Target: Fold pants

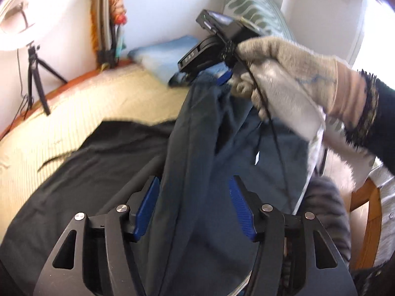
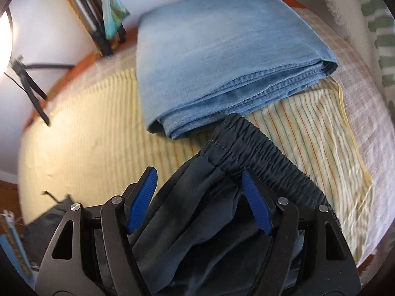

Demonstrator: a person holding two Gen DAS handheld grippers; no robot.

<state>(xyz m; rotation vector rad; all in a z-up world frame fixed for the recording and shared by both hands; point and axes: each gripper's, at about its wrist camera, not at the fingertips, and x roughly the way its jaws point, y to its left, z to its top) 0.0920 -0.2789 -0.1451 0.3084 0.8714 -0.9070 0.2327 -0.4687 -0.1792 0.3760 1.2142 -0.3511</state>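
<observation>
gloved hand (image 1: 284, 74) only in left view; dark pants (image 2: 197, 209) between both claws' parted jaws

A bed (image 2: 81, 133) with a pale yellow striped sheet and a reddish wooden frame (image 1: 81, 75) fills the room's middle, set against a white wall (image 1: 153, 5). At its far edge a small black tripod (image 1: 37, 74) carries a glowing ring light (image 1: 17, 19), and beside it a bundle of folded metal poles with orange and red cloth (image 1: 109, 24) leans upright on the wall. A cushion with a green leaf pattern (image 1: 249, 5) rests at the head of the bed near a bright window (image 1: 375, 29), and a folded light blue cloth (image 2: 222, 56) lies on the sheet, with a wooden chair (image 1: 367, 212) off to one side.
</observation>
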